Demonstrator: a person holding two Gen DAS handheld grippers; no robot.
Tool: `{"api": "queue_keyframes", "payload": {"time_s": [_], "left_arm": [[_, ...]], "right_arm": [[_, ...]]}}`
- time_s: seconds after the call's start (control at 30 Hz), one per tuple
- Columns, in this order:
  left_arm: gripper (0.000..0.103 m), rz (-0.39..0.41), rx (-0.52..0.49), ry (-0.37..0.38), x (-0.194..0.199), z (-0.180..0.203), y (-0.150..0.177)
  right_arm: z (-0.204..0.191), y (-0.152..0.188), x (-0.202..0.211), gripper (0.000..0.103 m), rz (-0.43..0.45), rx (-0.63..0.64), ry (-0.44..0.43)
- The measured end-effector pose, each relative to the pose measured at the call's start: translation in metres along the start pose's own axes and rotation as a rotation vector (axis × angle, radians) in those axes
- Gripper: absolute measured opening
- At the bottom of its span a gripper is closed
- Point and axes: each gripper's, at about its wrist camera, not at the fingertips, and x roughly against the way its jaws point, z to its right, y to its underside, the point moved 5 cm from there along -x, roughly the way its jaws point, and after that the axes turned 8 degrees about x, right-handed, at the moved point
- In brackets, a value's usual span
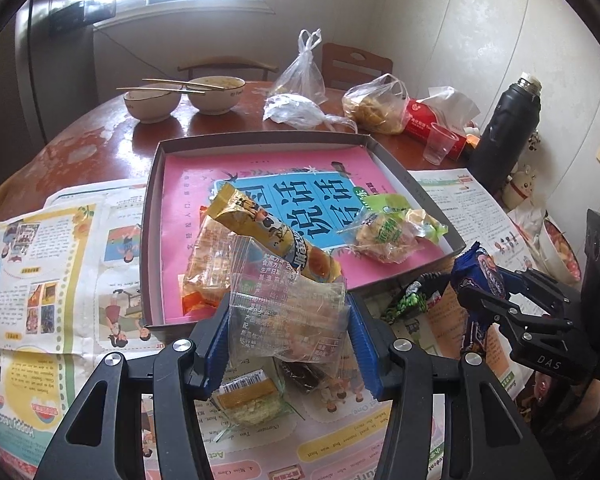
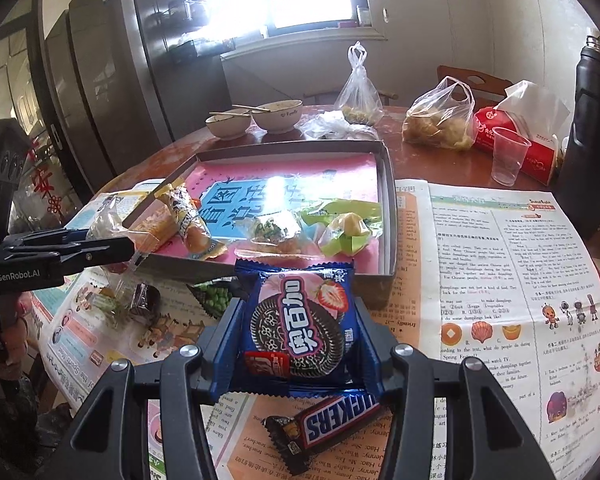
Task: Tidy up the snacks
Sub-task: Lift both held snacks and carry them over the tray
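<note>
Big round wooden table (image 1: 100, 136) fills the room's middle, newspapers (image 2: 500, 280) spread across its near half. On them sits the shallow cardboard tray (image 1: 416, 188), lined with a pink and blue booklet (image 1: 260, 168).

Along the far edge of the table: a black thermos (image 1: 504, 136) at the right, a red tissue pack (image 2: 540, 156), a bag of fried snacks (image 2: 440, 128), a knotted clear bag (image 2: 358, 100), two bowls (image 2: 256, 120) with chopsticks across them, and a clear plastic cup (image 2: 508, 156) just beside the tissue pack.

Inside the tray, a yellow cake roll packet (image 1: 272, 236) lies over an orange wafer packet (image 1: 204, 268) at the near left corner; green-wrapped pastries (image 2: 348, 228) lie toward the right wall.

Left gripper (image 1: 288, 328): its blue fingers (image 1: 360, 336) are clamped on a clear cellophane snack packet (image 1: 288, 312), held over the tray's near wall. Under it on the newspaper lie a small labelled pastry (image 1: 248, 400) and a dark sweet (image 1: 304, 376).

Right gripper (image 2: 300, 340): fingers pinch a blue strawberry Oreo packet (image 2: 300, 320) from both sides, raised just short of the tray's near wall. Below it on the paper, a Snickers bar (image 2: 328, 424); a green pea packet (image 2: 216, 300) lies close to the tray.
</note>
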Motion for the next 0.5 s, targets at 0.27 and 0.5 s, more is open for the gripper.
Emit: {"api": "queue_keyframes", "payload": {"time_s": [0.27, 0.5], "left_arm": [[0.055, 0.026, 0.032, -0.014, 0.006, -0.015, -0.006], [0.055, 0.043, 0.057, -0.019, 0.007, -0.023, -0.012]], "right_arm": [[-0.004, -0.012, 0.002, 0.052, 0.023, -0.007, 0.003], [-0.011, -0.025, 0.0, 0.052, 0.039, -0.01, -0.008]]}}
